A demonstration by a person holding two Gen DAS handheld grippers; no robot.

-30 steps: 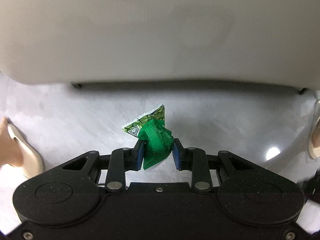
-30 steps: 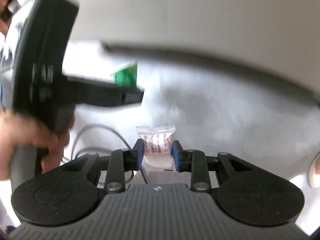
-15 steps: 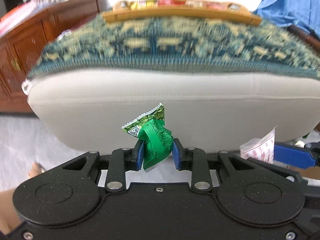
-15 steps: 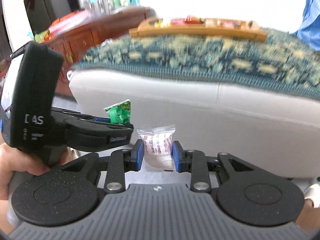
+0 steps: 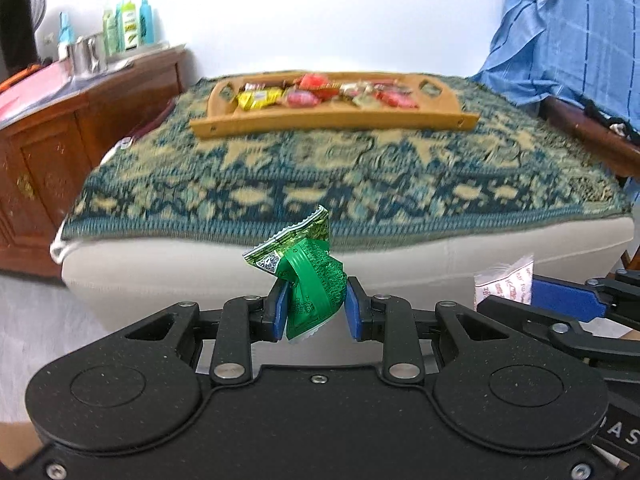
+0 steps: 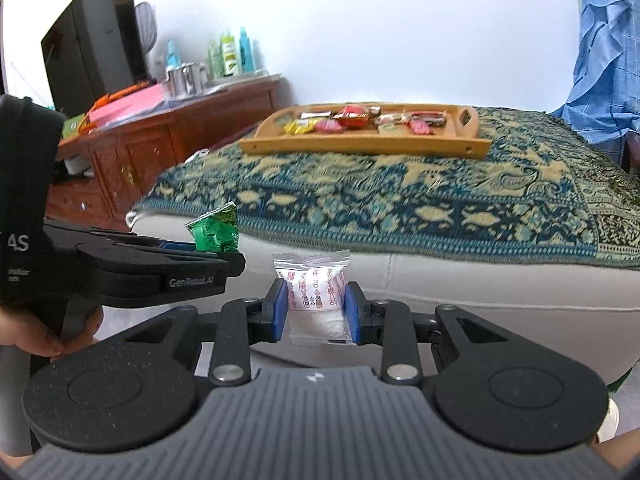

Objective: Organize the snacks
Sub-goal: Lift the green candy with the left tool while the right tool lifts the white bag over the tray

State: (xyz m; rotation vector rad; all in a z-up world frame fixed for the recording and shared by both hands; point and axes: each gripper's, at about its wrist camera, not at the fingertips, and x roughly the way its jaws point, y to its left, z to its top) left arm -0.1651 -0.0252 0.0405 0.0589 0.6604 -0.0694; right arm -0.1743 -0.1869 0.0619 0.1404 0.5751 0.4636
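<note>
My left gripper (image 5: 314,310) is shut on a crumpled green snack packet (image 5: 310,276), held in the air in front of a cushioned seat. My right gripper (image 6: 316,310) is shut on a white snack packet (image 6: 316,288) with red print. In the right wrist view the left gripper (image 6: 224,252) appears at the left with the green packet (image 6: 214,230) sticking up from it. A wooden tray (image 5: 332,120) with several yellow and red snacks lies at the far side of the seat, well beyond both grippers. The tray (image 6: 360,144) also shows in the right wrist view.
A blue and tan patterned cloth (image 5: 340,184) covers the cream seat (image 5: 400,268). A wooden cabinet (image 5: 60,140) with bottles and papers stands at the left. Blue fabric (image 5: 572,28) hangs at the right. A person's hand (image 6: 36,332) holds the left gripper's handle.
Both grippers have risen from near the floor, each keeping its packet. The view has gone from the seat's plain side to its top, so the tray now shows.
</note>
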